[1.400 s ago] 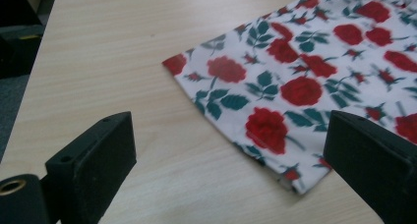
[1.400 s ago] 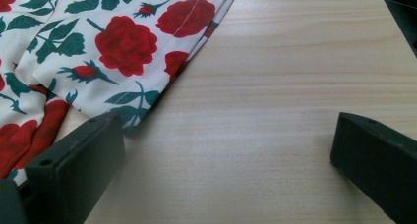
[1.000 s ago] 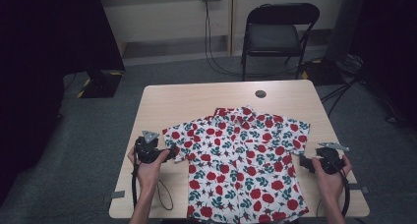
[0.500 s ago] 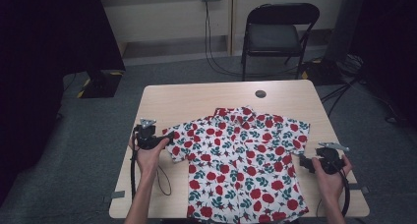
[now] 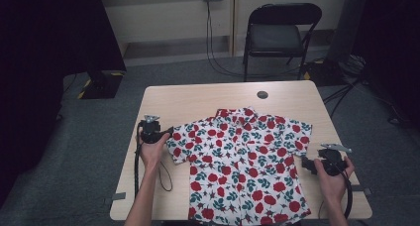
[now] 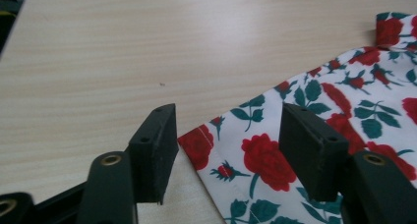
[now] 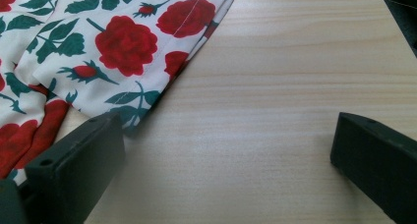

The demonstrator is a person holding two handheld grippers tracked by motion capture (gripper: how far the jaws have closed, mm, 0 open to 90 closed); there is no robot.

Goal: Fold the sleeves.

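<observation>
A white short-sleeved shirt (image 5: pixel 242 161) printed with red roses lies flat, front up, on the light wooden table (image 5: pixel 208 99). My left gripper (image 5: pixel 168 133) is at the tip of the shirt's left sleeve. In the left gripper view its jaws (image 6: pixel 228 121) have just been closing, and the sleeve's hemmed corner (image 6: pixel 260 155) lies between them without the pads pressing on it. My right gripper (image 5: pixel 306 164) rests on the table beside the shirt's right edge. Its jaws (image 7: pixel 226 126) stand wide open over bare wood, with the shirt's hem (image 7: pixel 123 37) by the left jaw.
A small black disc (image 5: pixel 262 94) sits near the table's far edge. A black folding chair (image 5: pixel 280 32) stands behind the table, with cables (image 5: pixel 218 62) on the grey floor near it. A dark curtain (image 5: pixel 49 37) hangs at the left.
The left hand has moved forward and a little right to the sleeve's tip, and its jaws have narrowed around the sleeve corner. The right hand has stayed still.
</observation>
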